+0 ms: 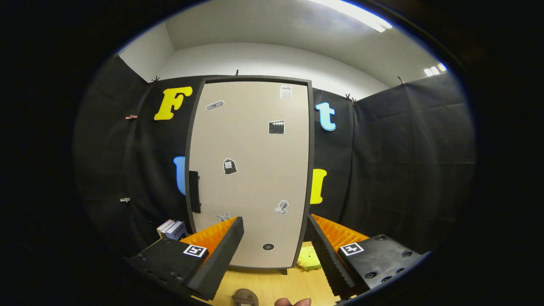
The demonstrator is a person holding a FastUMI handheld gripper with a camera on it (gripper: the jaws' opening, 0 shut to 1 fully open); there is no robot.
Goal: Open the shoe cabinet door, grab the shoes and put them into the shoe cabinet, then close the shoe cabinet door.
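Shoe cabinet (250, 170) upright beyond the fingers, its sticker-dotted door (250, 140) closed, gripper (274, 250) fingers spread wide and empty, brown shoe (245, 297) on the wooden floor (272, 284) between them

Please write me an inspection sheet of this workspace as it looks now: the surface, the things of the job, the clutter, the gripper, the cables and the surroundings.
Surface: light wooden floor, bare between the fingers.
Job's things: shoe cabinet upright ahead, its beige door shut, stickers on it, dark handle at its left edge. A yellow-green shoe lies on the floor by the cabinet's lower right corner.
Clutter: books stacked by the cabinet's lower left; a small brown object on the floor close below, too cut off to identify.
Gripper: gripper open, fingers spread wide, holding nothing, aimed at the door.
Cables: nothing seen.
Surroundings: black cloth walls clipped up, white ceiling with strip light; fingertips of a person just below.
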